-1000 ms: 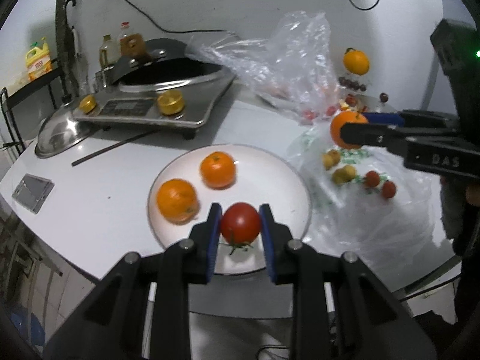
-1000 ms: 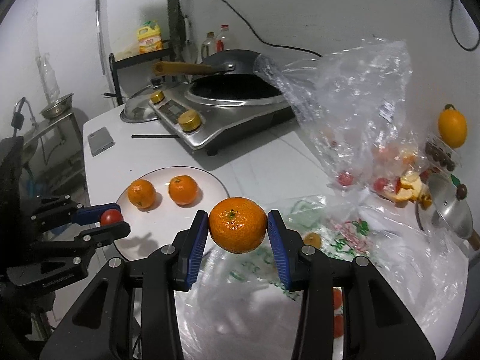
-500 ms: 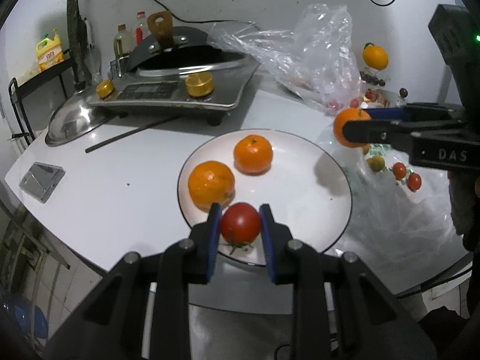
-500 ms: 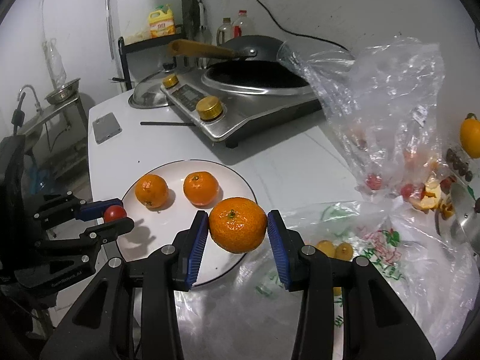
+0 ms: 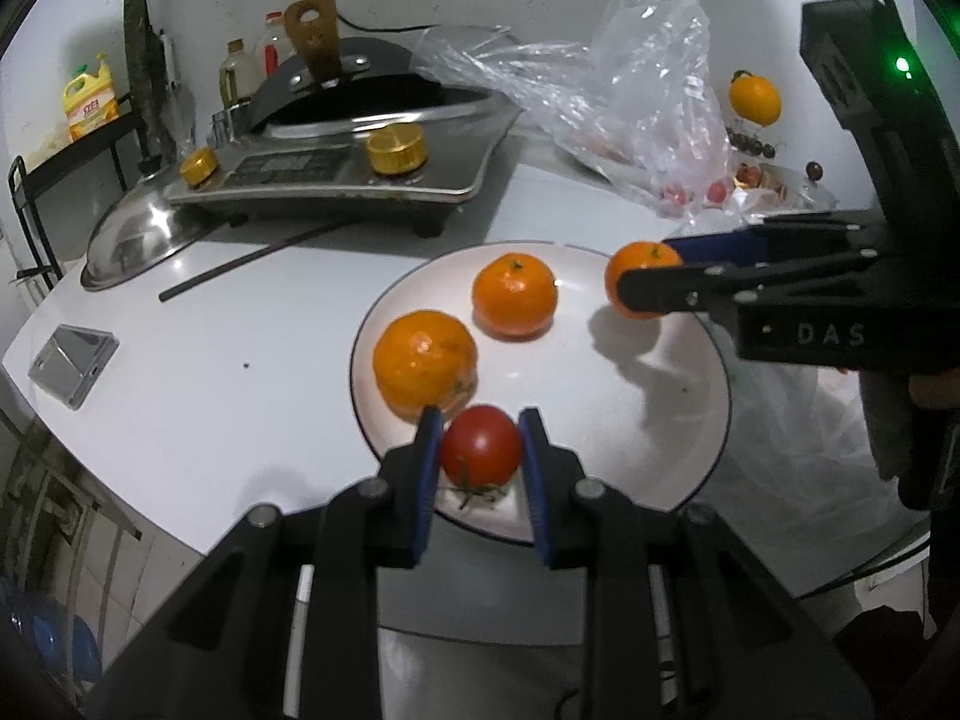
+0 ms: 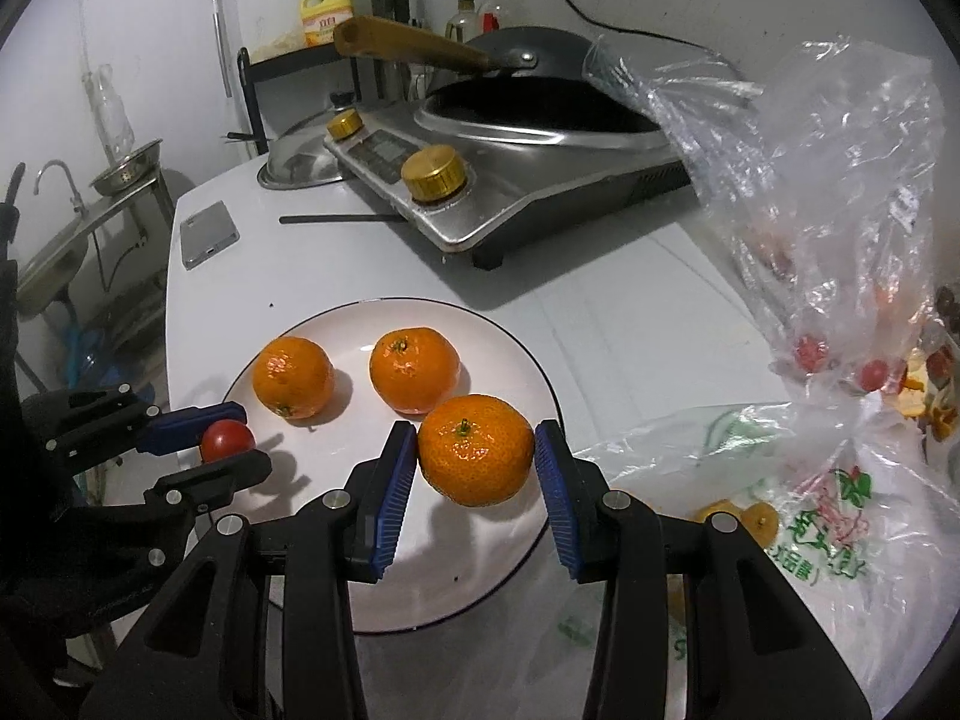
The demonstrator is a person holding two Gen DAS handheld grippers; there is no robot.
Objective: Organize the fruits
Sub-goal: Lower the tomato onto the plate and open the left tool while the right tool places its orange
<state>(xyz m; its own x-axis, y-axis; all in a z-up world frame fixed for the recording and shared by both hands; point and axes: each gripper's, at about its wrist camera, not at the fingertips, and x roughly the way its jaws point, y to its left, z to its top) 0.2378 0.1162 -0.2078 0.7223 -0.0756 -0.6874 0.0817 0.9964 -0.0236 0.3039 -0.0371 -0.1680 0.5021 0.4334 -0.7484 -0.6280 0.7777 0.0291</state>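
Observation:
A white plate (image 5: 630, 420) (image 6: 384, 588) with a dark rim lies on the white table and holds two tangerines (image 5: 425, 365) (image 5: 515, 296). My left gripper (image 5: 481, 445) is shut on a small red tomato (image 5: 481, 445) (image 6: 227, 439) over the plate's near rim. My right gripper (image 6: 476, 450) is shut on a third tangerine (image 6: 476, 450) (image 5: 637, 273), held above the plate's right side with its shadow falling on the plate. The same two tangerines (image 6: 293, 375) (image 6: 414, 369) show in the right wrist view.
A steel cooker (image 5: 336, 174) with a dark wok (image 6: 528, 84) stands behind the plate. A thin dark stick (image 5: 240, 264), a steel lid (image 5: 138, 234) and a phone (image 5: 72, 357) lie to the left. Clear plastic bags (image 6: 828, 180) with small fruits spread on the right.
Both grippers have moved toward the plate and lower. The tangerine in the right gripper now hangs over the plate instead of over the plastic bag. Both grips are unchanged.

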